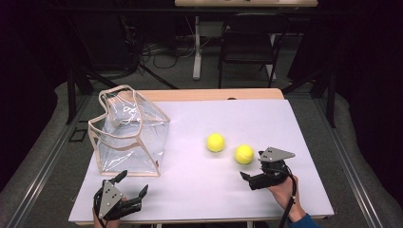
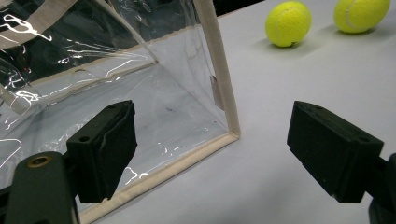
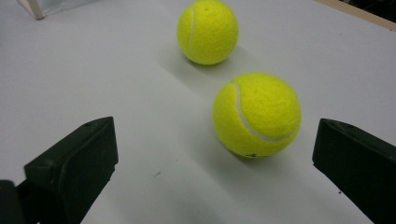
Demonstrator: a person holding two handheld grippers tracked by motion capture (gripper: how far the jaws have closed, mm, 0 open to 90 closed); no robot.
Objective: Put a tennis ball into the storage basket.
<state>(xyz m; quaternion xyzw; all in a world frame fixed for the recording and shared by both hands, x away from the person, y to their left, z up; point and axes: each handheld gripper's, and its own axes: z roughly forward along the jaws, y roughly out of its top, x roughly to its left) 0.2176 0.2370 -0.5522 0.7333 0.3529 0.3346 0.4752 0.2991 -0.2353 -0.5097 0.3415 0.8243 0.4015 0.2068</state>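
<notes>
A clear plastic bag [image 1: 128, 133] with beige trim stands upright on the left of the white table. Two yellow tennis balls lie right of centre: one [image 1: 215, 142] nearer the middle, the other [image 1: 244, 154] to its right. My left gripper [image 1: 133, 184] is open just in front of the bag's near right corner; in the left gripper view its jaws [image 2: 212, 144] frame that corner of the bag [image 2: 224, 93], with both balls [image 2: 288, 23] [image 2: 360, 14] beyond. My right gripper [image 1: 252, 165] is open right behind the nearer ball [image 3: 257, 114], which sits between the jaw tips [image 3: 215, 154] untouched; the second ball [image 3: 208, 31] lies farther off.
The white tabletop [image 1: 199, 190] has a wooden strip [image 1: 214, 94] along its far edge, and its front edge runs just below both hands. Beyond the table stand a dark chair [image 1: 247, 47] and a white table leg [image 1: 196, 52]. Dark floor lies at both sides.
</notes>
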